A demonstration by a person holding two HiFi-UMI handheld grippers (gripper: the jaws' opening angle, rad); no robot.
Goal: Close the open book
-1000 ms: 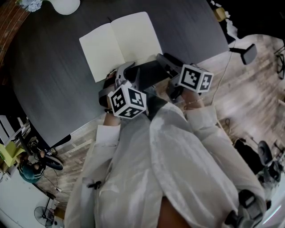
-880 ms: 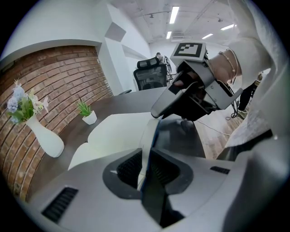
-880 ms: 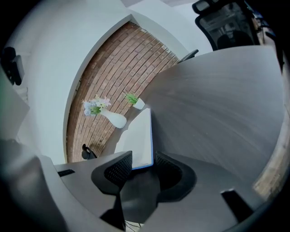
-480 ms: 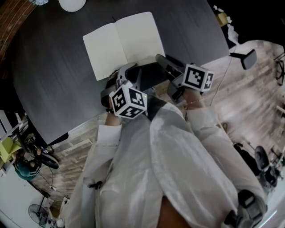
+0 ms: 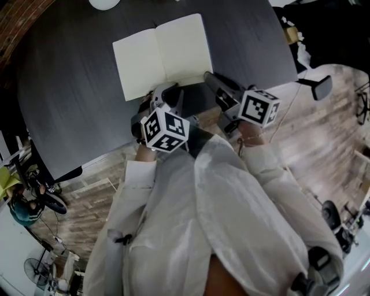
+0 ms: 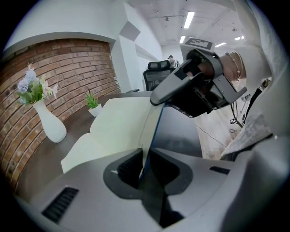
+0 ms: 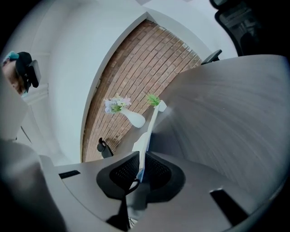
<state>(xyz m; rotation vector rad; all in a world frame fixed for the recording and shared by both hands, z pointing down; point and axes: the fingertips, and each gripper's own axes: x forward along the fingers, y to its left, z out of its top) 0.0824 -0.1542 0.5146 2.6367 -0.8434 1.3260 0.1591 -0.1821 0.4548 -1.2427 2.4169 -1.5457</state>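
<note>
With left gripper point(image 6: 144, 165) and right gripper point(image 7: 140, 172) just narrowed to a thin pinch on the right-hand edge of the book point(image 5: 165, 55), open near the front edge of the table point(image 5: 75, 87): lift together, arc over the spine, lay onto left page without twisting.

Cream book point(image 5: 162, 55), dark grey table point(image 5: 69, 87), red brick wall point(image 6: 68, 68), white vase point(image 6: 50, 124)

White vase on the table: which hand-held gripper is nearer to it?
Left. The left hand-held gripper grips the book's near edge, on the vase's side; the right hand-held gripper, jaws just closed on that edge's right corner, sits farther away.
</note>
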